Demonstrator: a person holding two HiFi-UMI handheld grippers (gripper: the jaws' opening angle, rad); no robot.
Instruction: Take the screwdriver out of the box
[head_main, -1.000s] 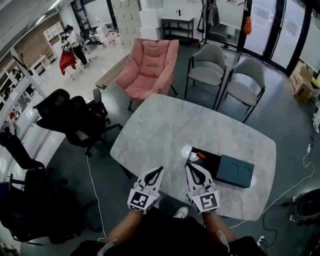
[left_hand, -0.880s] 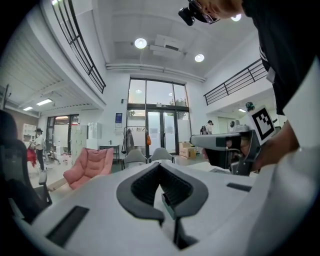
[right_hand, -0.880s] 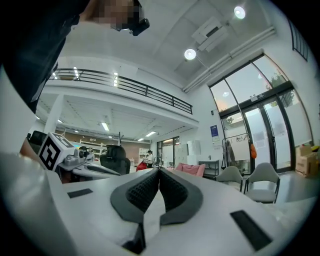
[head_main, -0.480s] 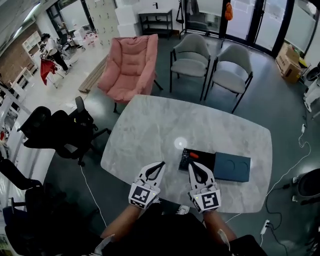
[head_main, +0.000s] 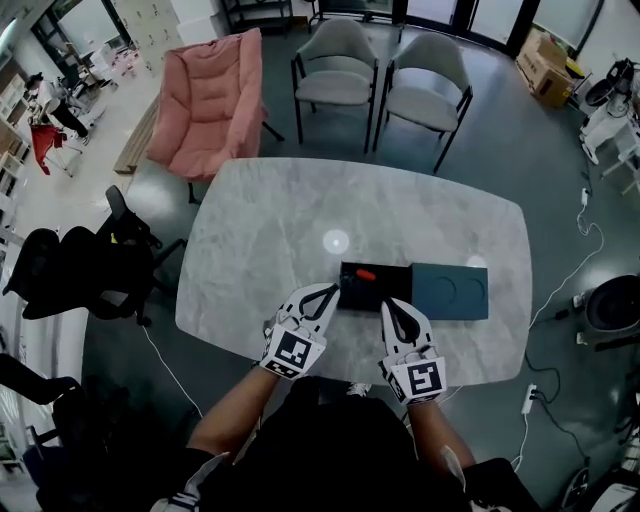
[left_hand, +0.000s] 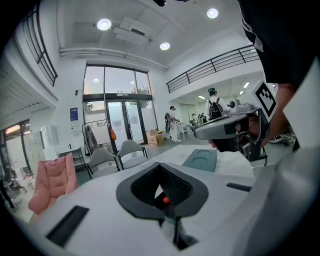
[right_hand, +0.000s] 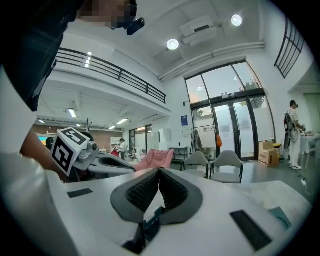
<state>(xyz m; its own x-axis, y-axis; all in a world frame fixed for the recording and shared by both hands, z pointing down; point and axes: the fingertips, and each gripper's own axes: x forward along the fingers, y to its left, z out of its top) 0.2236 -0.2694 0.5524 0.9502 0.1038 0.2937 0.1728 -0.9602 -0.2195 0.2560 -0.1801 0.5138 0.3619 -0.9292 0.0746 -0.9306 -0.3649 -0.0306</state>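
A black open box (head_main: 385, 292) lies on the marble table (head_main: 270, 240); an orange-handled screwdriver (head_main: 366, 274) rests inside near its far left corner. The teal lid (head_main: 450, 291) lies against the box's right side. My left gripper (head_main: 331, 289) is shut and empty, its tips at the box's left end. In the left gripper view the orange handle (left_hand: 165, 200) peeks through the gap behind the shut left gripper (left_hand: 160, 167). My right gripper (head_main: 386, 304) is also shut and empty, just in front of the box's near edge. The right gripper (right_hand: 160, 171) points level across the table.
A pink armchair (head_main: 208, 95) and two grey chairs (head_main: 385, 75) stand beyond the table's far side. Black office chairs (head_main: 75, 270) sit left of the table. A cable (head_main: 560, 290) trails on the floor at the right. A person (right_hand: 293, 132) stands far off at the right.
Both grippers have moved forward and lower, toward the box. The left one now reaches the box's left end, and the right one stands at its near edge. Both stayed shut.
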